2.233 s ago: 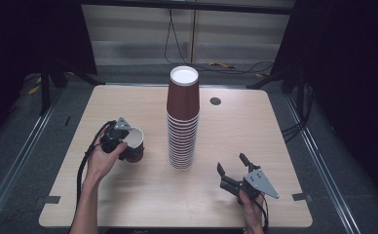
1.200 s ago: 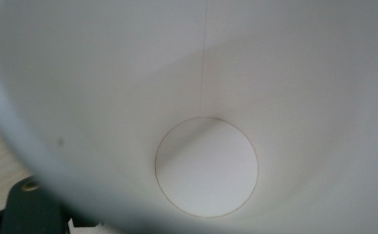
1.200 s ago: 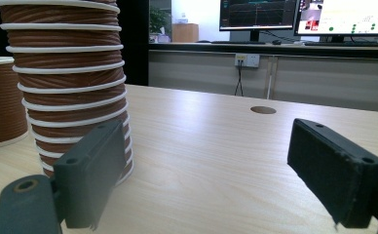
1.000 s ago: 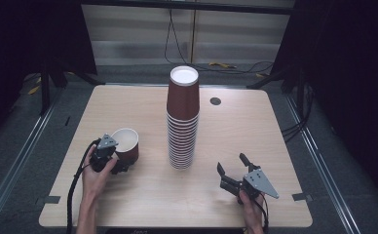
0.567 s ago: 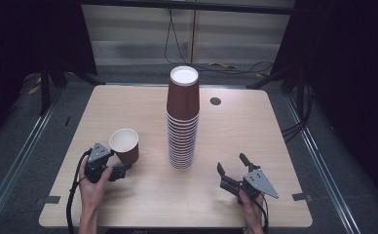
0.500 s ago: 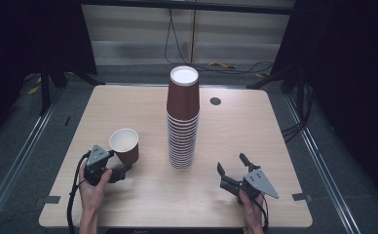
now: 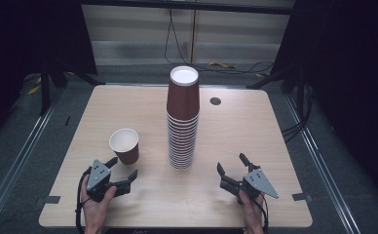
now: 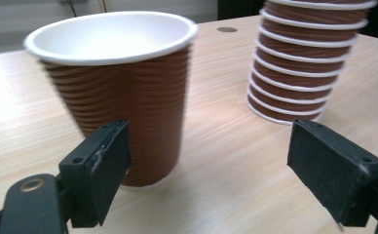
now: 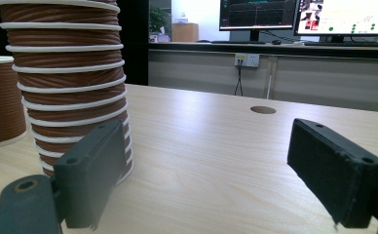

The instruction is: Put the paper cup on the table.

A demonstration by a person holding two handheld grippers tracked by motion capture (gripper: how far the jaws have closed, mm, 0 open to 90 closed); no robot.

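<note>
Dark room all around, with a light wooden table (image 7: 274, 136) in the middle and some cables on the floor behind it. From the right gripper view, a couple of lit monitors (image 9: 294, 17) sit on a counter in the background, plus a wall socket (image 9: 247, 59) under them.

On the table there's one tall stack of brown paper cups (image 7: 182, 119), upside down, white rims showing as stripes all the way up. The exact count is hard to tell from the high view, somewhere well over a dozen. Then there's one single cup (image 7: 124, 146) standing upright on its own, left of the stack and a bit nearer the person, white inside, ribbed brown outside. There's also one small round hole (image 7: 215, 101) in the tabletop, past the stack on the right.

Two grippers, one per hand. The left gripper (image 7: 121, 170) rests on the table just in front of the single cup, jaws spread apart with nothing between them. In the left gripper view the cup (image 8: 120, 95) sits just behind the left-side jaw, near it but apparently not touching, and the stack (image 8: 308, 58) is further off to the right. The right gripper (image 7: 232, 165) is near the table's front edge, right of the stack, jaws also wide apart and empty.
</note>
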